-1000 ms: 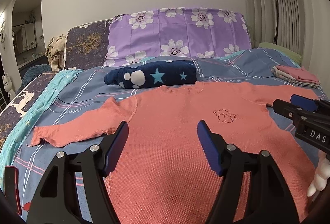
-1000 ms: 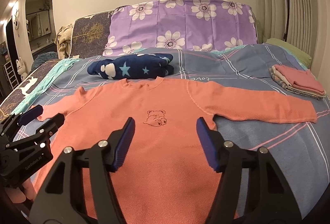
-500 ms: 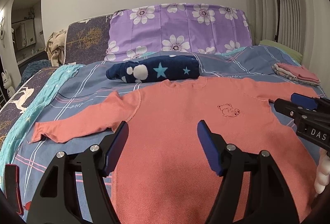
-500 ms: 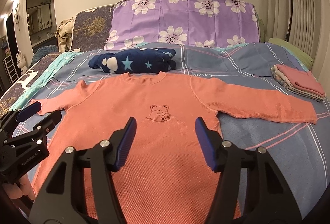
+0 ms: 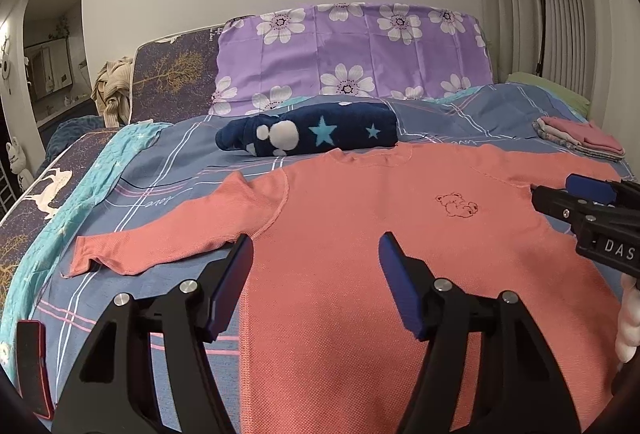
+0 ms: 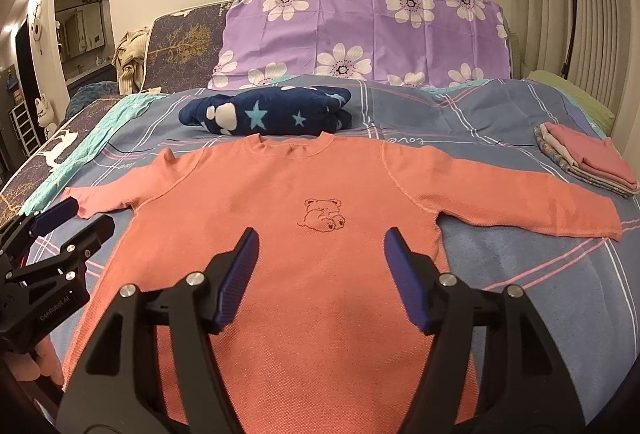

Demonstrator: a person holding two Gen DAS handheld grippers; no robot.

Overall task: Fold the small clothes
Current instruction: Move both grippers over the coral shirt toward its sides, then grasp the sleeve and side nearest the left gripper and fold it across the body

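A coral long-sleeved shirt [image 5: 360,234] with a small bear print lies flat, face up, on the bed with both sleeves spread out; it also shows in the right wrist view [image 6: 320,194]. My left gripper [image 5: 316,246] is open and empty above the shirt's left lower part. My right gripper [image 6: 320,242] is open and empty above the shirt's body, below the bear. Each gripper shows at the edge of the other's view: the right gripper [image 5: 560,190] and the left gripper [image 6: 76,214].
A rolled navy star blanket [image 5: 312,134] lies just beyond the collar. A stack of folded clothes [image 6: 588,158] sits at the right. A purple flowered pillow [image 5: 352,58] stands at the headboard. The bed has a blue plaid cover [image 6: 520,262] and a teal sheet [image 5: 100,170] at the left.
Both grippers have risen a little and tilted, so the shirt sits lower in view. The shirt itself has not moved, and both grippers stay open.
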